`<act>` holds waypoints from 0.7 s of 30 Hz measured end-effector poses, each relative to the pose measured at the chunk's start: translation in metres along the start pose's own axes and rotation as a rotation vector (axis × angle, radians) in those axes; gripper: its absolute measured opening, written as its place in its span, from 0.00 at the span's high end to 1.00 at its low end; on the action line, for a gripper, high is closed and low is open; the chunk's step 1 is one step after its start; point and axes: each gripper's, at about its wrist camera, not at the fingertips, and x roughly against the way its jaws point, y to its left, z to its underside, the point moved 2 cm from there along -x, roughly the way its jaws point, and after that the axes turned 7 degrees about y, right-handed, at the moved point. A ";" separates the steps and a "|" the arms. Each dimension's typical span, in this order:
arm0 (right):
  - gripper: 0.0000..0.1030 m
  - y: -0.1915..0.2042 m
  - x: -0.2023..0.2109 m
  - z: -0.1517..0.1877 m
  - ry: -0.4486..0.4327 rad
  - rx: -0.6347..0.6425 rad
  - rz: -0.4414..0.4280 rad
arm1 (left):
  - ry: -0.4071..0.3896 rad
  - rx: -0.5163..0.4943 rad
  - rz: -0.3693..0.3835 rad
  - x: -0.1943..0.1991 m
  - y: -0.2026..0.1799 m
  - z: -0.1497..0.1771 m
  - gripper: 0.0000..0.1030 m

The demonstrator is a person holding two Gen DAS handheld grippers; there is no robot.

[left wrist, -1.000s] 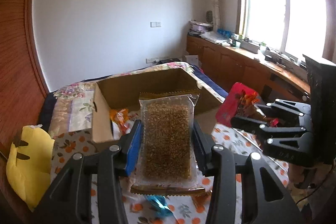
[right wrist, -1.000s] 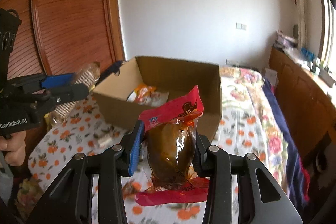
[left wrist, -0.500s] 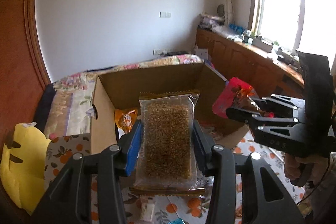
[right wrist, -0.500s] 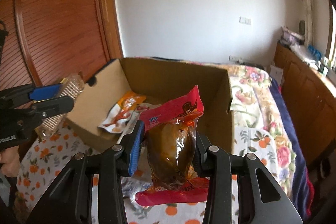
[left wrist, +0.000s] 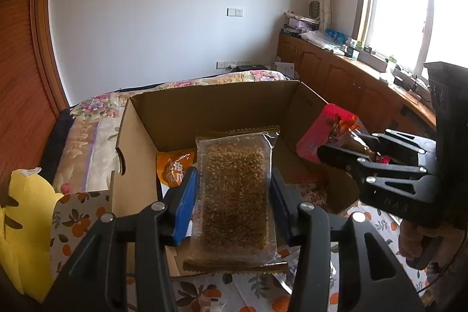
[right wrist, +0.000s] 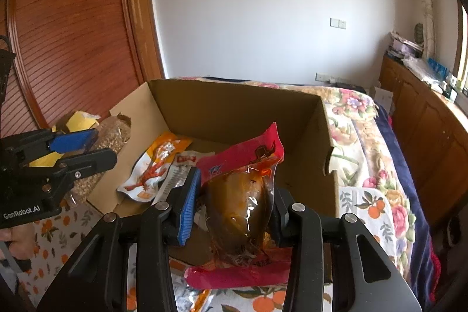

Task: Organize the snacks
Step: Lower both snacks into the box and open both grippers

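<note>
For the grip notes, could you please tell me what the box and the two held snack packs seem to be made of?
Box: looks like corrugated cardboard, matte brown, with a cut handhold. Grain bar pack between the opening left gripper jaws: apparently clear glossy plastic film with gold crimped ends. Red pouch in the right gripper: shiny plastic, seemingly vacuum-tight around the brown food.

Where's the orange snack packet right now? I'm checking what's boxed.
In both wrist views, the orange packet lies inside the cardboard box, near its left wall.

A home bedroom: floral bedspread [right wrist: 354, 104], wooden cabinets [left wrist: 336, 75] under a window [left wrist: 409, 5].
</note>
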 end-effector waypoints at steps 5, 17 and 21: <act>0.60 0.005 -0.003 -0.002 -0.001 0.002 0.004 | 0.007 -0.022 -0.013 -0.005 -0.003 0.003 0.52; 0.53 0.009 -0.010 -0.002 -0.007 0.018 -0.005 | -0.002 -0.022 -0.026 0.009 -0.006 0.001 0.44; 0.53 0.010 0.004 -0.003 -0.020 0.013 -0.018 | -0.017 -0.029 -0.035 0.022 -0.010 0.001 0.43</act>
